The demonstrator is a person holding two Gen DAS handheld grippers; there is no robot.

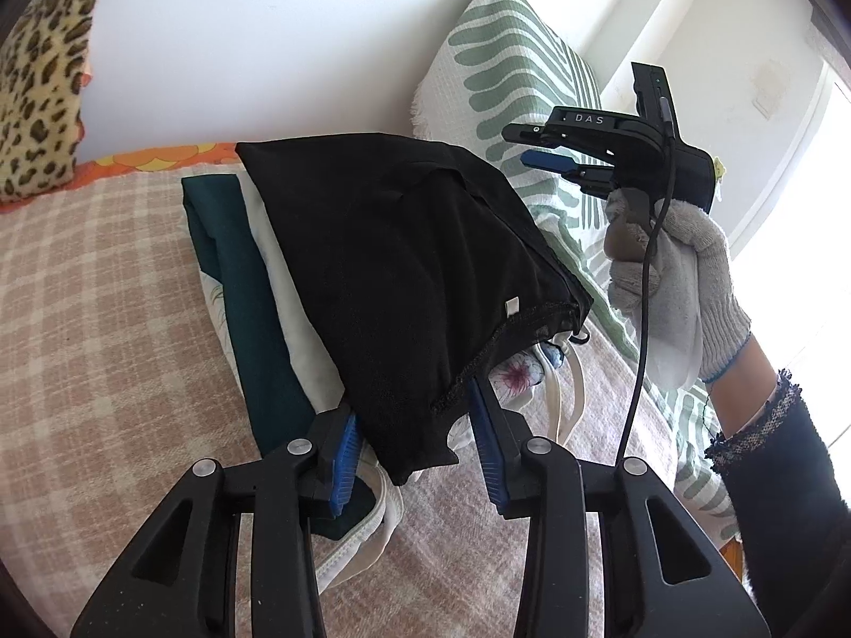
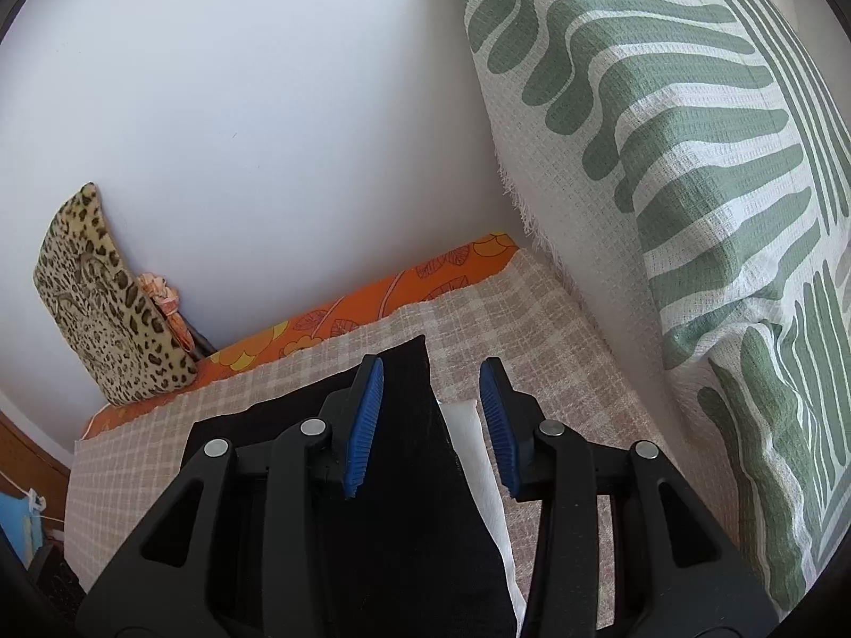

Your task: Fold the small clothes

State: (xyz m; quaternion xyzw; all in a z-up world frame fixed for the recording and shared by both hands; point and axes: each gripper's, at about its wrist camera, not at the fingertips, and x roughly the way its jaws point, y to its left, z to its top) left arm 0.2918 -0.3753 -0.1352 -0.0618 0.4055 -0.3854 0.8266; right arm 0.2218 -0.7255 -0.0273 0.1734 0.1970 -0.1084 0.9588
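Left gripper [image 1: 415,441]: my jaws open, straddling black garment [image 1: 404,276].
Right gripper [image 2: 431,425]: open, empty.
Risk: closing probably snags the white strap [image 1: 564,414] beneath.

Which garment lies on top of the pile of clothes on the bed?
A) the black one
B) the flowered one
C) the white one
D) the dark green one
A: in the left wrist view the black garment covers the pile, while the dark green garment and the white garment show only as strips from under its left edge, and the flowered garment peeks out beneath its lower right hem.
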